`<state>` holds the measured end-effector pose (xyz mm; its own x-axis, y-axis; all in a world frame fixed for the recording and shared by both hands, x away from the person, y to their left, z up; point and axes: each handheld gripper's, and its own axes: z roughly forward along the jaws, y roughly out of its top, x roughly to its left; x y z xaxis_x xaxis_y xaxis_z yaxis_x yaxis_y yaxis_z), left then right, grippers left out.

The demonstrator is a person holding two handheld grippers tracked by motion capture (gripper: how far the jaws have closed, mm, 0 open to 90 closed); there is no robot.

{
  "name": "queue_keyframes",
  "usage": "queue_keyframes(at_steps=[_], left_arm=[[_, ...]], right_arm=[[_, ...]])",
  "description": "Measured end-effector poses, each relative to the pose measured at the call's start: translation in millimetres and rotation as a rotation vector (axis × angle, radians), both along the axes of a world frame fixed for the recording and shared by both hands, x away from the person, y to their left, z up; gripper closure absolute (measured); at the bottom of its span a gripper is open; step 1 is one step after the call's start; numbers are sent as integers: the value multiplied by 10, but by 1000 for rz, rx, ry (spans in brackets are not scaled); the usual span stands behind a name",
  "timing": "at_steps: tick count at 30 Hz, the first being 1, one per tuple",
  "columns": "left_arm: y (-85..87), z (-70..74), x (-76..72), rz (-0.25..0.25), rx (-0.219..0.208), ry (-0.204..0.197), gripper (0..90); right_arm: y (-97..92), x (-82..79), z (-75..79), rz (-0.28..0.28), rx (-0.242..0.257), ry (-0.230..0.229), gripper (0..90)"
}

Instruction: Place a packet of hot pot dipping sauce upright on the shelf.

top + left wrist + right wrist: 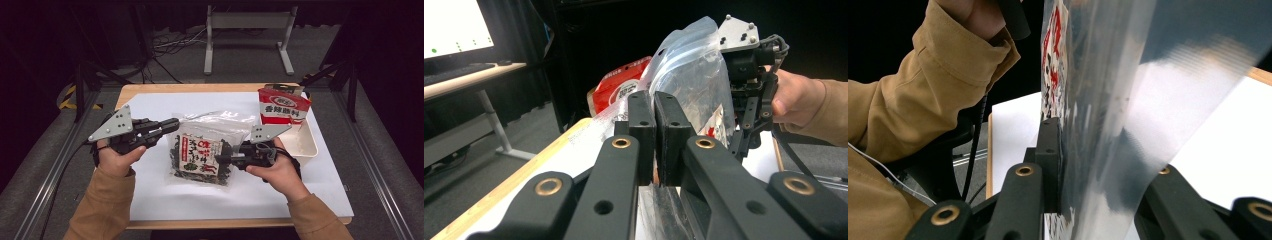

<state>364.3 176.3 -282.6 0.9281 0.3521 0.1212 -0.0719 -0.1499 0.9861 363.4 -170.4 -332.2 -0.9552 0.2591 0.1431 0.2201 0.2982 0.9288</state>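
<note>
Clear plastic bag of dark dried food (202, 152) is held upright above the white tabletop (240, 200), left tool (172, 125) clamped on one edge, right tool (222, 156) clamped opposite, presumably keeping it taut.

floor: grey carpet (235, 55) all around, we can see loose cables (172, 42) lying on it
back: a white frame (247, 37) stands past the table (150, 90)
walls: we just get black
side: lit screen (454, 25) on a desk (469, 80)
tape: yellow-black stripes (67, 97) at left
</note>
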Motion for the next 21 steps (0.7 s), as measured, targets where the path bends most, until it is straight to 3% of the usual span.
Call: queue_keyframes(at_steps=[4,5,6,10,15,21], left_arm=[[-2,-5,7,6,2,10,855],[-7,-7,9,13,0,31,855],[-8,-11,19,21,0,58,809],[17,-12,31,9,-18,101,684],[73,-1,24,37,-18,99,542],[138,-11,41,55,-7,112,522]], right_arm=[[-26,6,3,-6,-9,8,734],[-26,6,3,-6,-9,8,734],[-51,13,7,-13,-15,13,735],[-100,16,12,-25,-34,16,736],[-276,15,76,-70,-26,-1,736],[-501,23,211,-132,-45,-38,735]])
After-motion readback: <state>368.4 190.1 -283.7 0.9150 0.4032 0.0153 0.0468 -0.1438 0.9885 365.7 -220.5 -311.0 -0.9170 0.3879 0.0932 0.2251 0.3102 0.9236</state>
